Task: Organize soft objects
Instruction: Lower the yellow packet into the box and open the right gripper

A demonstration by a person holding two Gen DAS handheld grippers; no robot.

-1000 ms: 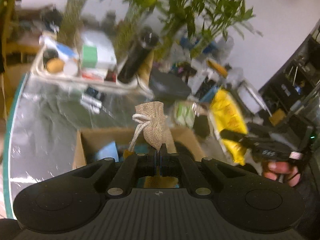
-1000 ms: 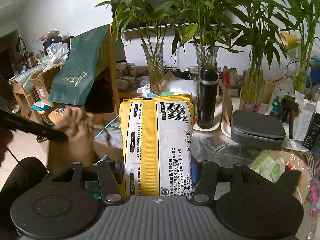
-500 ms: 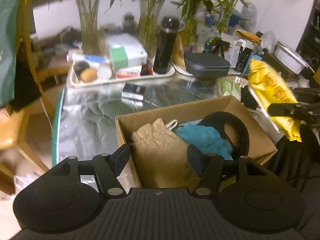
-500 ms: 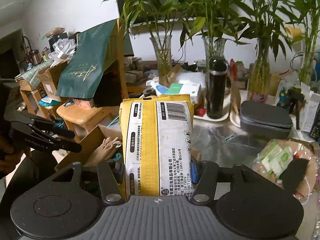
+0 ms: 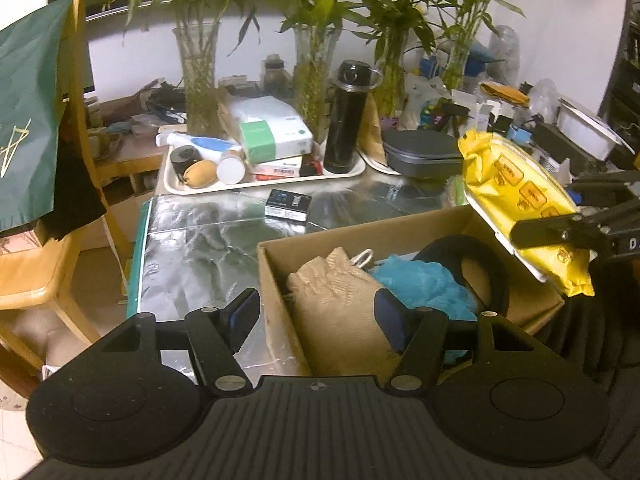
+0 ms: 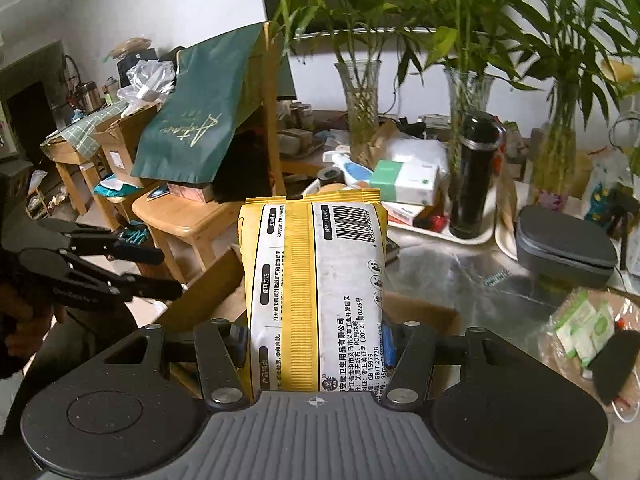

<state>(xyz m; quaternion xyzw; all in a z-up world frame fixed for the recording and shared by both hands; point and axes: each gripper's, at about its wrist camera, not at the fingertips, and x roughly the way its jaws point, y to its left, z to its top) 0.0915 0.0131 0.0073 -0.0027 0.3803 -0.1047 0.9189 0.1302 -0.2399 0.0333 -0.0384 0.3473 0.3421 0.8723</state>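
Note:
A cardboard box [image 5: 360,236] sits on the foil-covered table. Inside lie a burlap drawstring pouch [image 5: 340,300], a blue mesh sponge [image 5: 420,280] and a black ring-shaped thing [image 5: 496,276]. My left gripper [image 5: 316,316] is open and empty, just above the pouch at the box's near edge. My right gripper [image 6: 314,344] is shut on a yellow wet-wipes pack [image 6: 316,280] and holds it over the box's right side; the pack also shows in the left wrist view [image 5: 520,200]. The left gripper also shows in the right wrist view [image 6: 160,276].
A tray [image 5: 200,188] with a black flask [image 5: 346,120], tissue box and bottles stands behind the box. A small dark packet [image 5: 288,204] lies on the foil. A grey case [image 5: 420,152] and glass vases with bamboo stand at the back. A wooden chair [image 5: 40,272] is left.
My left gripper opened and let the burlap pouch drop into the box, then drew back a little. My right gripper kept hold of the yellow pack and moved over the box.

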